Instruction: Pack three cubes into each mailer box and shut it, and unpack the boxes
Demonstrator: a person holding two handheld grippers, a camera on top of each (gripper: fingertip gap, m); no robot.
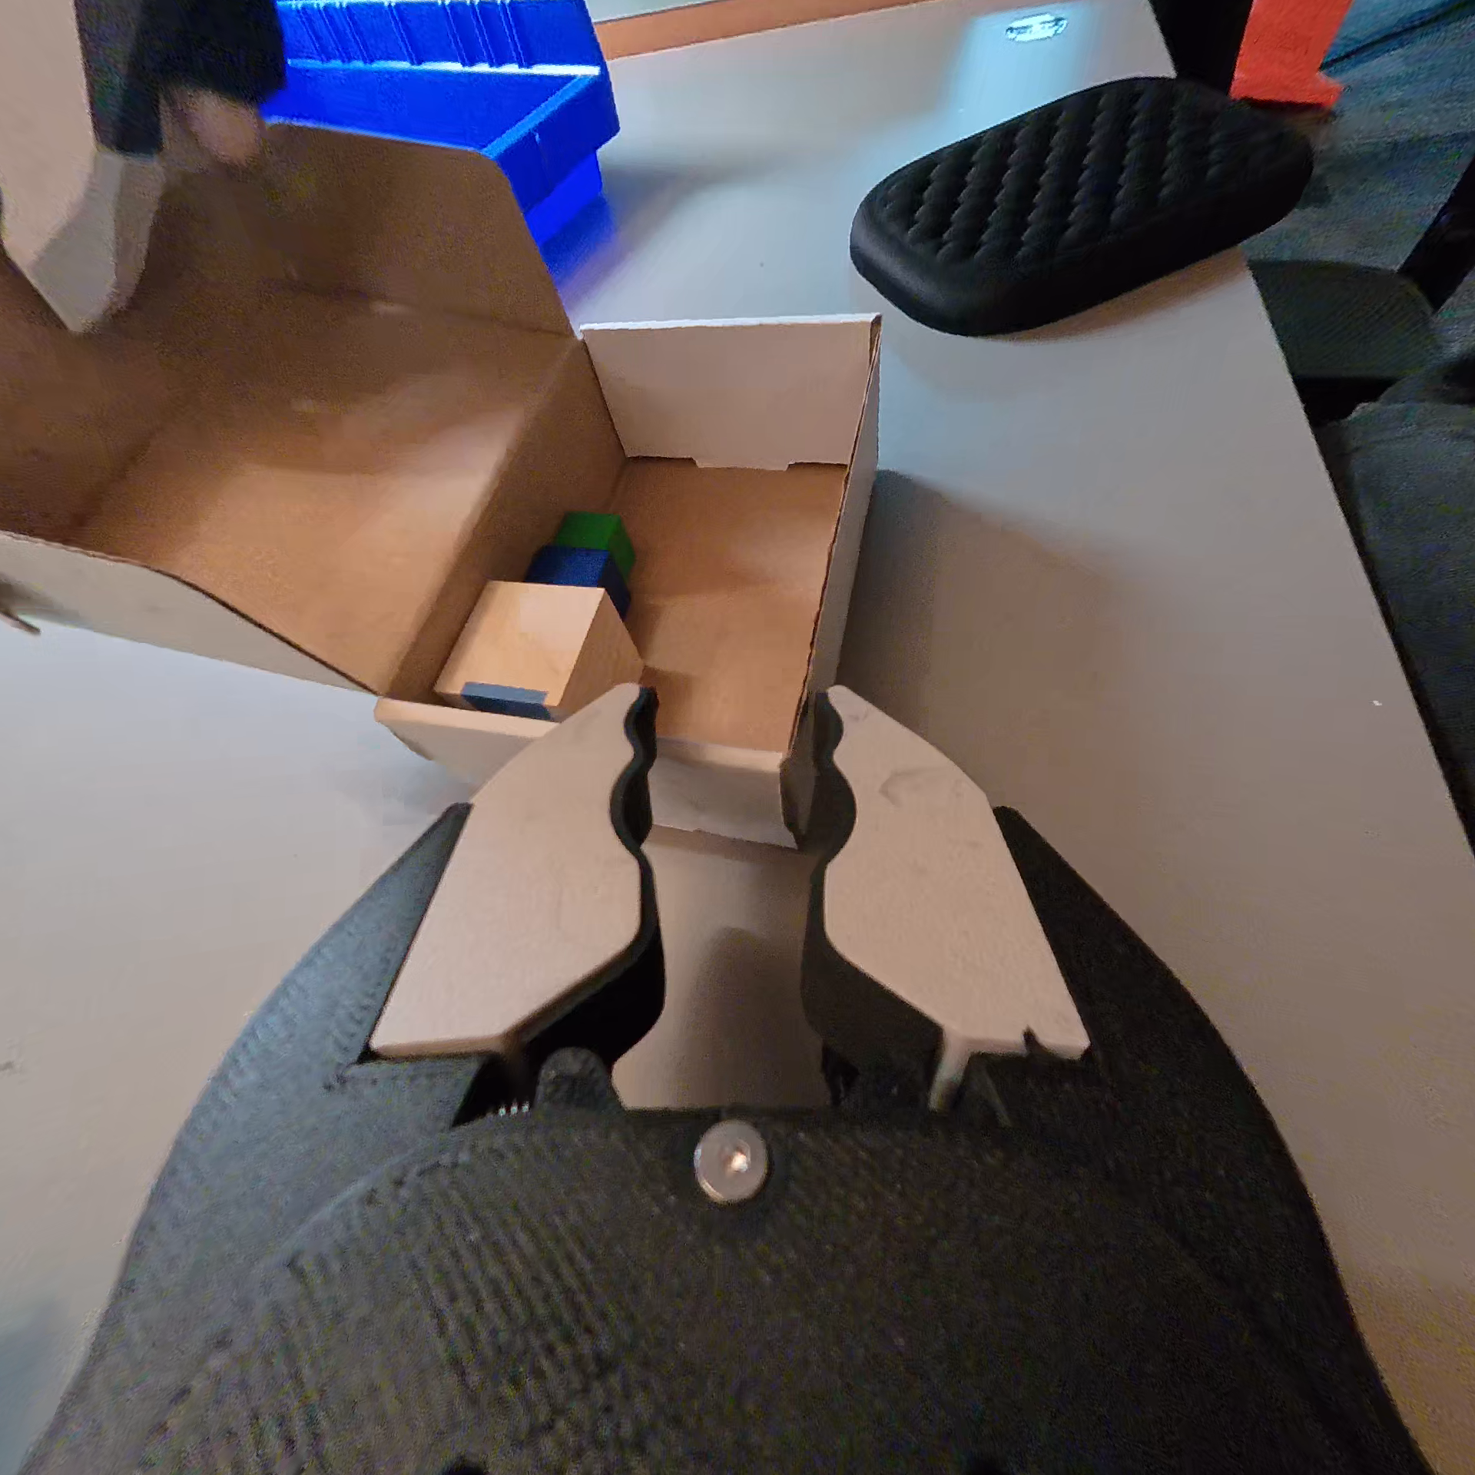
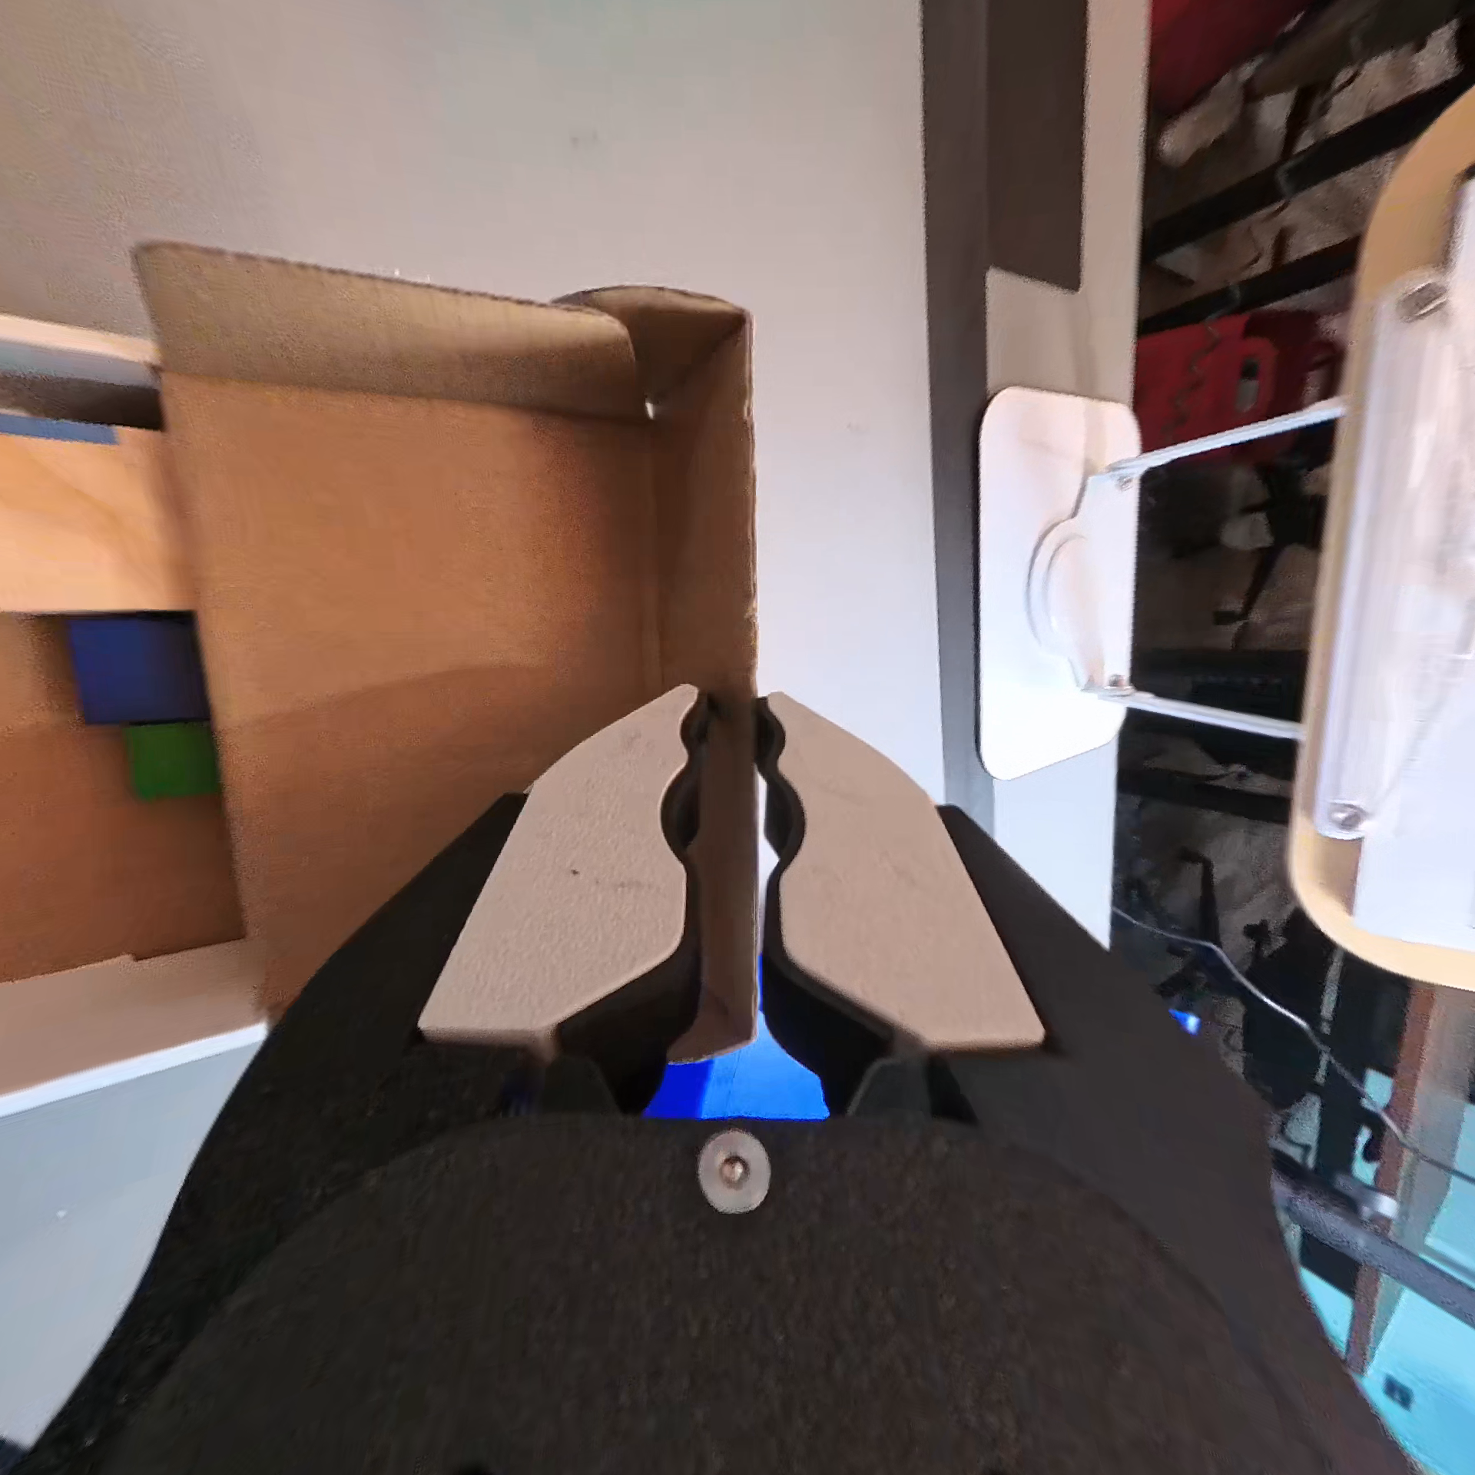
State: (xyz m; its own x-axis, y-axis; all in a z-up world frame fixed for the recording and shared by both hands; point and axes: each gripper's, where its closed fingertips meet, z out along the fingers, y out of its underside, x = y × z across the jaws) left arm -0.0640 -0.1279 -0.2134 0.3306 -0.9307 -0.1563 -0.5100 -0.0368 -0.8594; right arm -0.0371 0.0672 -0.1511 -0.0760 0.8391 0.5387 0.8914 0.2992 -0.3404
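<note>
A white mailer box (image 1: pixel 718 383) with a brown inside stands open on the grey table. A wooden cube (image 1: pixel 535 646), a blue cube (image 1: pixel 575 571) and a green cube (image 1: pixel 595 533) lie in a row along its left wall. My left gripper (image 1: pixel 734 702) is open, with its fingers on either side of the box's near right corner. My right gripper (image 2: pixel 730 702) is shut on the side flap of the raised lid (image 2: pixel 415 559). It shows blurred at the top left of the left wrist view (image 1: pixel 120 160). The cubes also show in the right wrist view, wooden (image 2: pixel 80 519), blue (image 2: pixel 136 670) and green (image 2: pixel 172 758).
A blue bin (image 1: pixel 479 104) stands behind the box. A black padded rest (image 1: pixel 1077 199) lies at the back right, next to an orange object (image 1: pixel 1277 48). The table edge (image 1: pixel 1357 638) runs down the right, with dark chairs beyond. A white bracket (image 2: pixel 1053 575) shows beside the right gripper. Across from one pair of fingers to the other is roughly 20 cm. My right tips are about 15 cm from the wooden cube (image 1: pixel 535 646), my left tips only 4 cm.
</note>
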